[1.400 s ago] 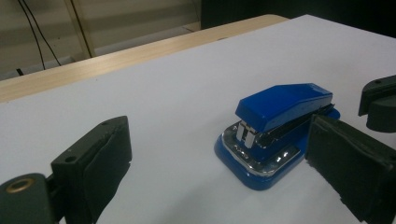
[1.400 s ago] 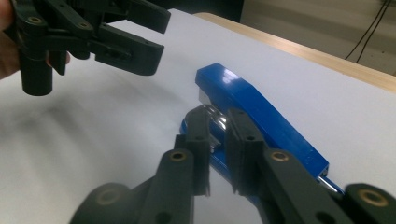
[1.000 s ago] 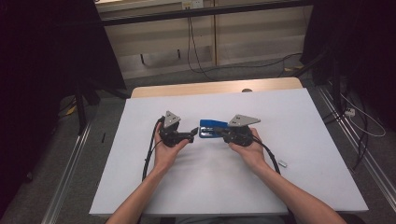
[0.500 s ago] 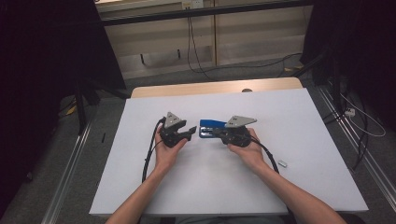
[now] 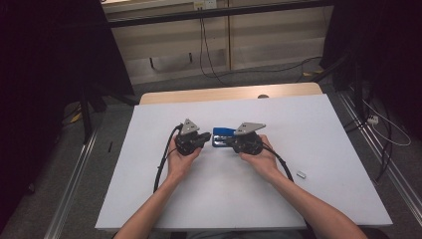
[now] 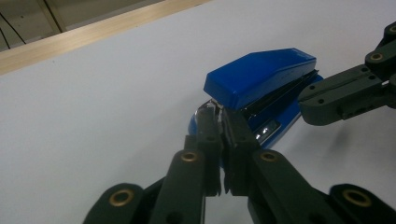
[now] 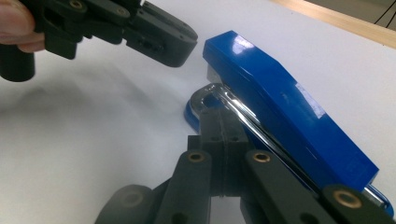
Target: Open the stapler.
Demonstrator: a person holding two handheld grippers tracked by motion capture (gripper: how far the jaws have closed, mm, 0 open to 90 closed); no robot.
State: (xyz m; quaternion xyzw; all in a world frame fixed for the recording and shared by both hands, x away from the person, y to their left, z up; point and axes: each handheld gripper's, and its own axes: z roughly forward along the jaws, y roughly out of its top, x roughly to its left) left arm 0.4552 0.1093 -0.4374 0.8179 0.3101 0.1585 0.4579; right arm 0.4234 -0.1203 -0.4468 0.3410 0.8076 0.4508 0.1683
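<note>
A blue stapler (image 5: 223, 133) lies on the white table (image 5: 323, 149) between my two grippers, its top lifted off the base at the front. My left gripper (image 6: 219, 119) has just been closing. Its jaws now stand together, tips at the stapler's (image 6: 261, 79) front end, and I cannot tell whether they pinch anything. In the high view the left gripper (image 5: 206, 139) is just left of the stapler. My right gripper (image 7: 218, 116) is shut, tips against the stapler's (image 7: 280, 102) blue base beside the chrome rail. The right gripper (image 5: 230, 142) lies along the stapler's right side.
A small silver piece (image 5: 300, 175) lies on the table to the right of my right forearm. A wooden strip (image 5: 229, 94) borders the far edge. Black cables trail from both grippers toward me.
The left gripper's jaws have drawn together beside the stapler. Both hands and the stapler have stayed where they were.
</note>
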